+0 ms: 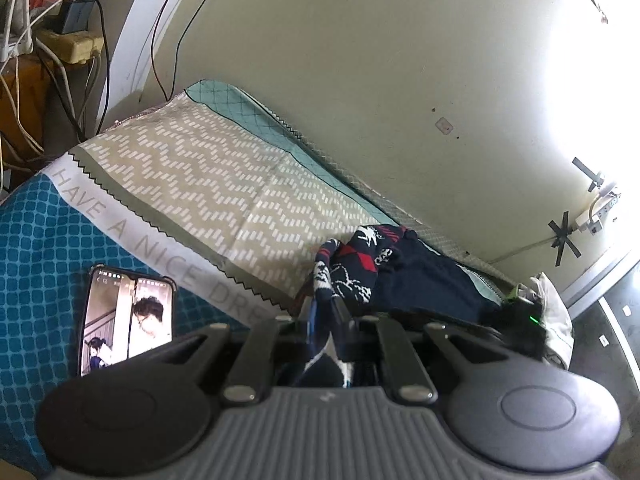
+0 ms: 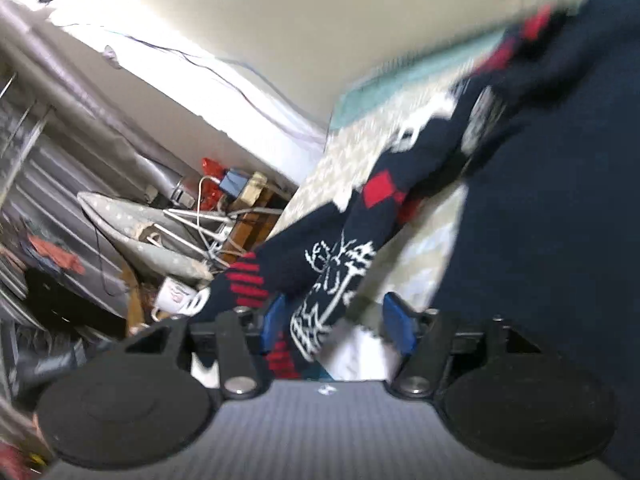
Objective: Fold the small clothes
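Observation:
A navy knit garment with red diamonds and white patterns [image 1: 360, 268] lies bunched on the bed beside a plain navy cloth [image 1: 432, 280]. My left gripper [image 1: 326, 320] is shut on an edge of the patterned garment, which hangs through its jaws. In the right wrist view the same garment [image 2: 360, 232] stretches from the upper right down between my right gripper's [image 2: 336, 324] blue fingers [image 2: 396, 322]. The jaws stand apart, with the cloth lying between them. The view is blurred by motion.
A beige patterned bedcover [image 1: 208, 168] and teal quilt [image 1: 36, 240] cover the bed. A lit phone [image 1: 128, 316] lies on the quilt at left. Cables and a power strip [image 1: 76, 40] sit beyond the bed's head. An ironing board [image 2: 140, 232] and clutter stand beside the bed.

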Demonstrator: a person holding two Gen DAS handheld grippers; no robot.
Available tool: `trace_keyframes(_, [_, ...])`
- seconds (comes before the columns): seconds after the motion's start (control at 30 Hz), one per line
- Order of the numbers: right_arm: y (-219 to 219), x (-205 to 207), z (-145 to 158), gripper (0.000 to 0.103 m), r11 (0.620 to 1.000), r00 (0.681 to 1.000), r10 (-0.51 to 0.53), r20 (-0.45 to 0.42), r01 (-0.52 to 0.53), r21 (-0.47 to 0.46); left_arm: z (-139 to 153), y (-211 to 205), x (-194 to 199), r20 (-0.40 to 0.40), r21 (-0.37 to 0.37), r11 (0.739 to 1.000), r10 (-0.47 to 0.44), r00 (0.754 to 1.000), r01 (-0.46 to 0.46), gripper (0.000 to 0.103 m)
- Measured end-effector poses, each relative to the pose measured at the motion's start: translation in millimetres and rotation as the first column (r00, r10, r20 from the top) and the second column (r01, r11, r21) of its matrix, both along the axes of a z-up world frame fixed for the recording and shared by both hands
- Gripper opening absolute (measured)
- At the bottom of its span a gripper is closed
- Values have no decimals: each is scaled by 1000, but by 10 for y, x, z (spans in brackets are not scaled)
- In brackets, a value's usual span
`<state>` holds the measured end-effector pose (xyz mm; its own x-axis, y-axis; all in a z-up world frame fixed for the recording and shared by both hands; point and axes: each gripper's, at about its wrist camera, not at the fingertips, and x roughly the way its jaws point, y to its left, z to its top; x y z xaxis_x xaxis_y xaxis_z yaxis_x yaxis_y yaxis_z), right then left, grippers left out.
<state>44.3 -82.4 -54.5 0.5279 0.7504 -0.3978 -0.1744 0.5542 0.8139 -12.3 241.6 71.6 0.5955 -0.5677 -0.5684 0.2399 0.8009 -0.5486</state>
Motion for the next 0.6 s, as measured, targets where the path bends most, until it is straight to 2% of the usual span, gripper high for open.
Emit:
trace_keyframes(0.03, [-24, 14, 61, 8, 1000, 1000, -1, 3, 1, -2, 7, -4, -17, -1, -2, 1000, -3, 1000, 3, 8])
trace_keyframes(0.13, [-376, -165, 636, 7, 1000, 982, -9, 187, 14, -24, -40, -92, -31, -21, -11, 999, -36, 999, 35, 8])
trace_keyframes(0.2, [-700, -285, 1027, 7, 999, 959, -21, 281, 31, -31, -79, -260, -26, -25, -30, 994, -102, 994, 101, 10])
trace_keyframes(0.27, [-1036, -443, 1396, 7, 991, 928, -45, 370, 88, -100, -69, -489, -14, -2, -59, 977, -205, 979, 205, 12])
trace_keyframes(0.3, [-1229, -540, 1558, 7, 979, 914, -59, 402, 133, -157, -43, -616, -6, 20, -62, 966, -249, 968, 250, 17])
trace_keyframes(0.33, [-1385, -592, 1651, 7, 966, 908, -69, 413, 164, -199, -14, -724, 14, 42, -57, 959, -277, 960, 279, 22])
trace_keyframes(0.4, [-1699, -679, 1734, 12, 928, 913, -85, 399, 218, -302, 34, -919, 114, 74, -33, 950, -307, 949, 310, 24])
trace_keyframes(0.43, [-1825, -715, 1709, 32, 913, 922, -88, 377, 226, -338, 47, -1000, 209, 75, -23, 951, -307, 949, 310, 24])
trace_keyframes(0.47, [-1934, -754, 1637, 39, 904, 935, -93, 342, 224, -365, 48, -1080, 330, 71, -17, 952, -302, 951, 304, 24])
trace_keyframes(0.53, [-2090, -859, 1417, 43, 919, 960, -56, 274, 157, -362, 36, -1272, 623, 57, -4, 956, -292, 955, 293, 25])
trace_keyframes(0.6, [-2140, -972, 1174, 44, 927, 981, 39, 189, 35, -373, -14, -1476, 902, 24, 29, 962, -272, 962, 271, 25])
